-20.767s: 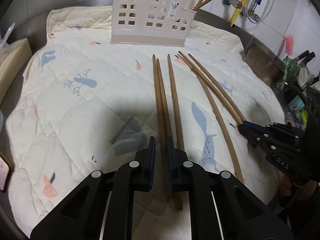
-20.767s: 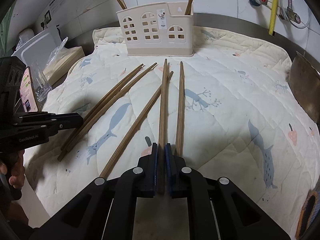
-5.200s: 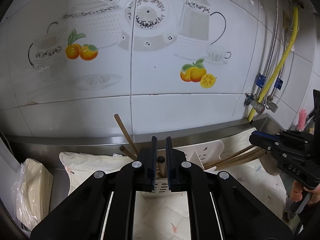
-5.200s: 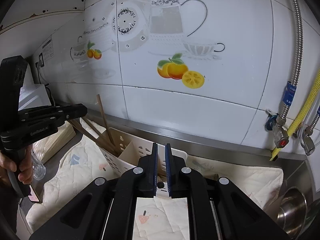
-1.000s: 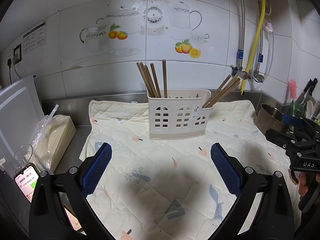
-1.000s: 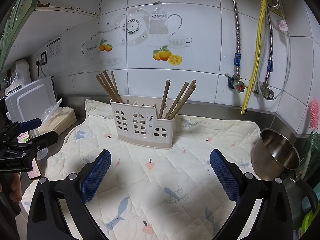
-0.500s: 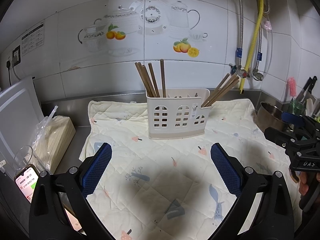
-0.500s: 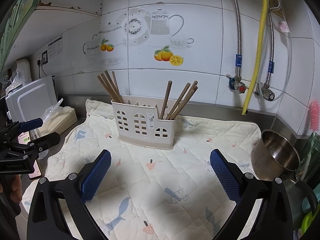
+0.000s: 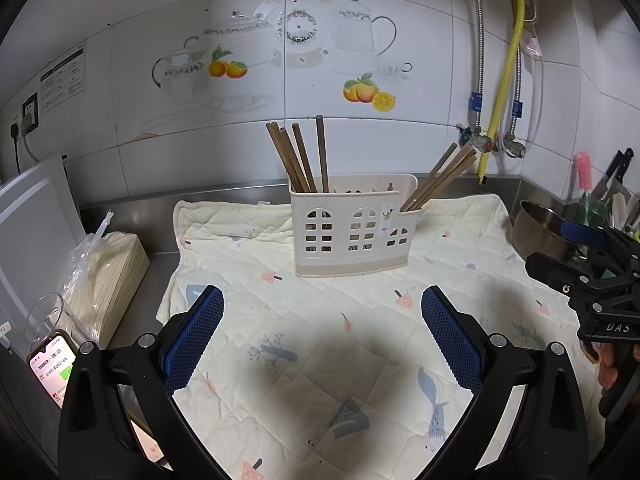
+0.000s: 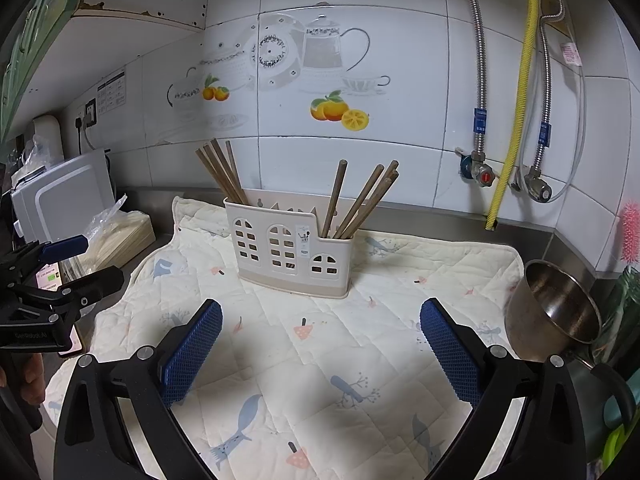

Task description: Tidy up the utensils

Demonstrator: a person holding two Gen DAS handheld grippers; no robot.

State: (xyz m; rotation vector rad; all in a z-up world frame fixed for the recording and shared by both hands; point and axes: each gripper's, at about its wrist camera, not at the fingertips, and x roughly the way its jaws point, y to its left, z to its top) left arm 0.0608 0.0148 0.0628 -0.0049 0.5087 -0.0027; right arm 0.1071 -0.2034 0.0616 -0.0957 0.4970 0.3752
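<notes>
Mat (image 9: 280,360): the big quilted cloth lies flat under the holder. No chopsticks lie on it that I can see.
Holder (image 9: 352,228): the cream box stands upright near the back of the mat, close to the wall.
Chopsticks, left bunch (image 9: 298,156): they stand in the holder's left end, long way pointing up, leaning a bit left.
Chopsticks, right bunch (image 9: 440,178): they sit in the holder's low right end and lean out to the right.
Bowl (image 10: 556,312): a metal bowl sits off the mat, right of the holder.
Left gripper (image 9: 322,338): it hangs in front of the holder, well apart from it, aimed at it. Its jaws are spread wide and hold nothing.
Right gripper (image 10: 320,340): it is also in front of the holder, well apart, jaws spread wide and holding nothing.
Nearer hand: I cannot tell; both look about as far from the holder.
Job: it looks done, since every chopstick in view is in the holder.
</notes>
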